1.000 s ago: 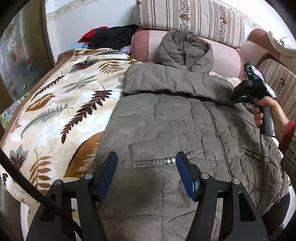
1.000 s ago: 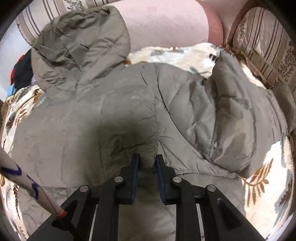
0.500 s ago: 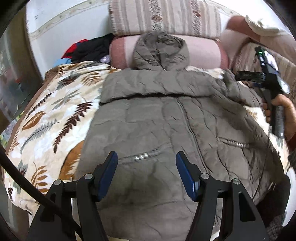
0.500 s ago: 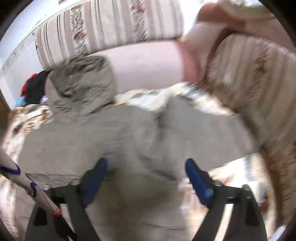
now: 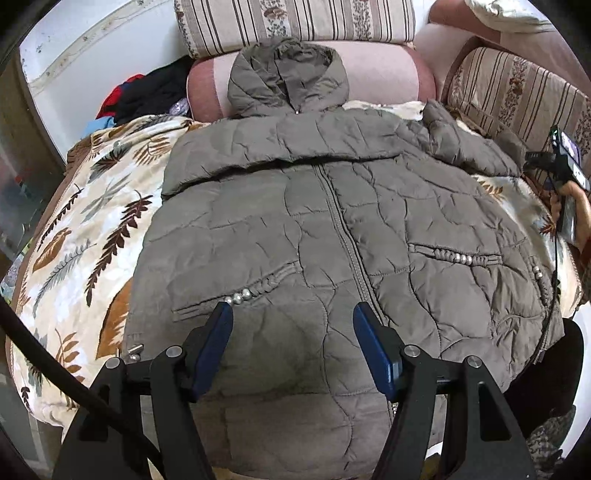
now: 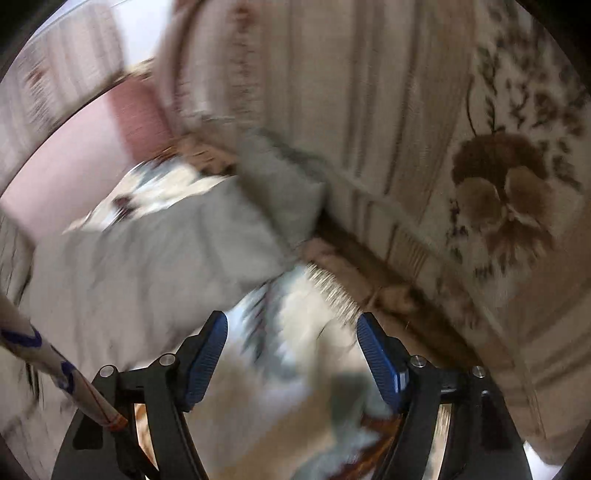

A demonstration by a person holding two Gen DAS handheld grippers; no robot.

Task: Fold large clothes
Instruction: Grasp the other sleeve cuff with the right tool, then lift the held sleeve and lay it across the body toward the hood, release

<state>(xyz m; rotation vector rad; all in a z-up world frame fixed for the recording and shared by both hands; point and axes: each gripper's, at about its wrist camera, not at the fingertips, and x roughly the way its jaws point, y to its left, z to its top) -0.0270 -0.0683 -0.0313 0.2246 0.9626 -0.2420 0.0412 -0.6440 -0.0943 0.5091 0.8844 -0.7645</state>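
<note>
A large olive quilted hooded jacket (image 5: 332,229) lies front up on a leaf-print blanket (image 5: 85,221), hood (image 5: 288,77) against the pink sofa back. One sleeve is folded across the chest; the other sleeve (image 5: 465,144) lies out to the right. My left gripper (image 5: 293,347) is open and empty above the jacket's hem. My right gripper (image 6: 291,354) is open and empty, over the blanket beside the blurred sleeve end (image 6: 280,192); it also shows at the right edge of the left wrist view (image 5: 561,162).
Striped floral sofa cushions (image 5: 295,18) stand behind and to the right (image 6: 406,147). A pile of dark and red clothes (image 5: 147,92) lies at the back left. A person's dark leg (image 5: 546,369) is at the right of the jacket.
My right gripper let go of the jacket, opened, and swung right toward the sleeve end and the cushion. My left gripper stayed open and shifted right, centring on the jacket.
</note>
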